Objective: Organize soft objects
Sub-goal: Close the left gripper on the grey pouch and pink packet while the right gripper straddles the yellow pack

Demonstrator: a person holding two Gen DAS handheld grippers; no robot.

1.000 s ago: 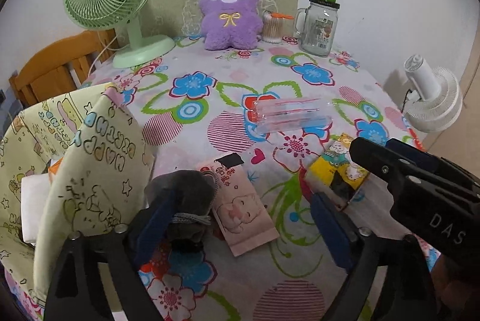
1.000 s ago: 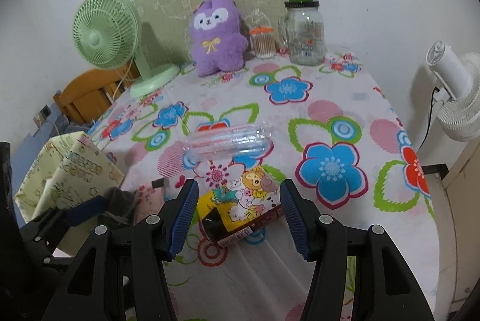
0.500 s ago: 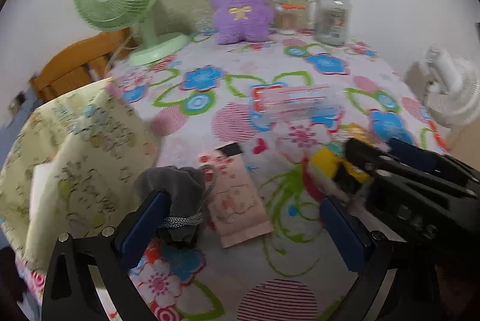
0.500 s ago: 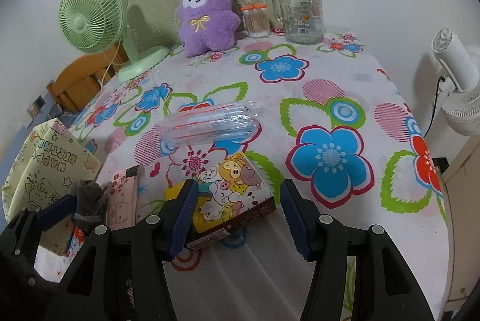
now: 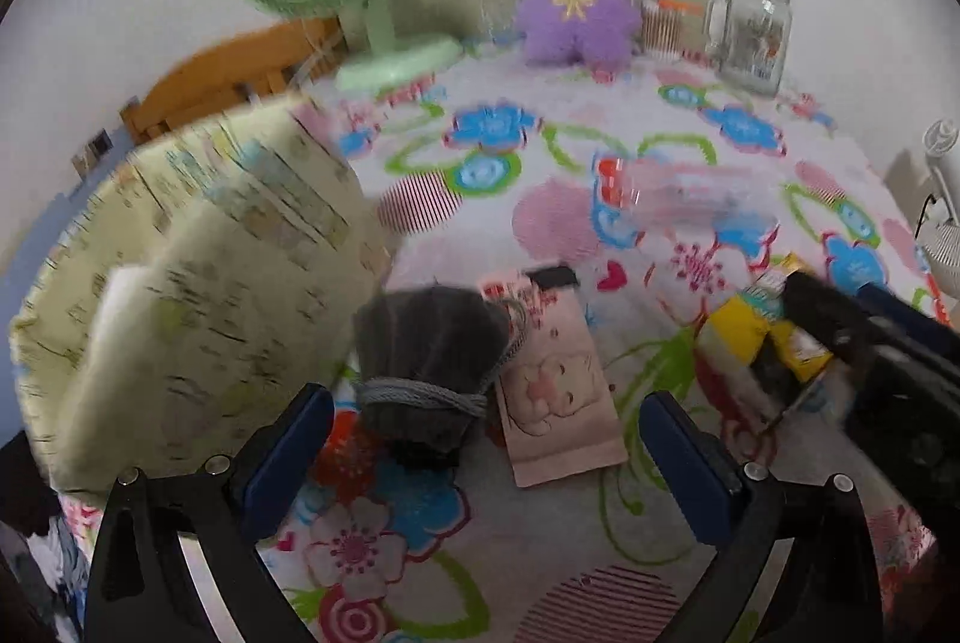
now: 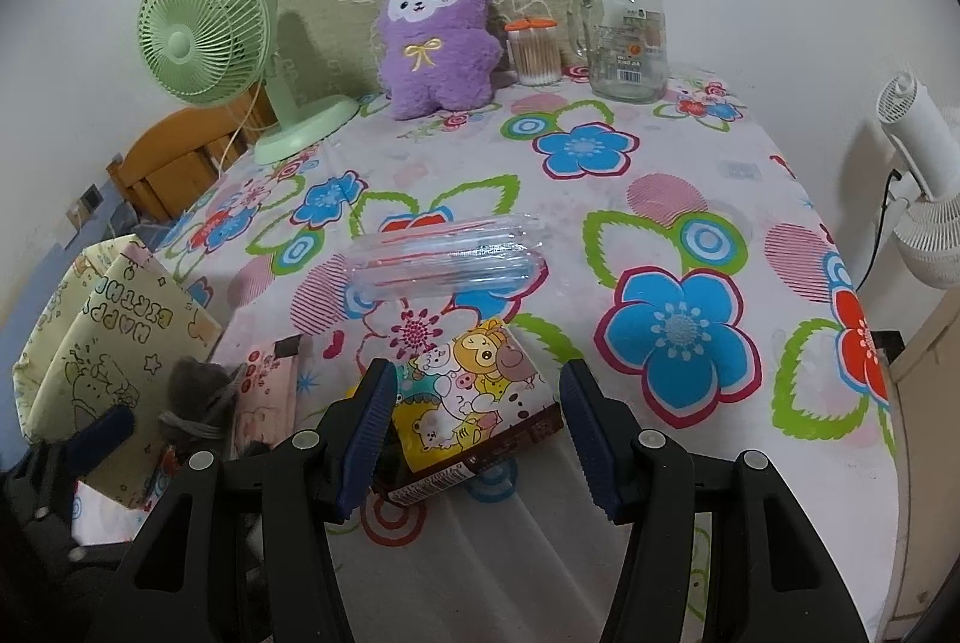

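A grey drawstring pouch (image 5: 432, 343) lies on the flowered tablecloth (image 5: 540, 535), just ahead of my left gripper (image 5: 480, 439), which is open wide and touches nothing. Right of the pouch lies a pink packet (image 5: 552, 391) with a bear print. A yellow gift bag (image 5: 198, 271) stands open at the table's left edge. My right gripper (image 6: 480, 421) is open and straddles a box with cartoon animals (image 6: 474, 397) that rests on the cloth; its pads do not press on it. A purple plush toy (image 6: 438, 42) sits at the back.
A clear plastic tube case (image 6: 444, 259) lies mid-table. At the back stand a green fan (image 6: 210, 30), a cotton swab tub (image 6: 534, 54) and a glass jar (image 6: 624, 24). A white fan (image 6: 924, 199) is off the right edge, a wooden chair (image 6: 174, 156) behind the left.
The left gripper has widened and tipped, so the grey pouch now lies free ahead of its fingers. The right gripper has come forward until its fingers stand on both sides of the cartoon box.
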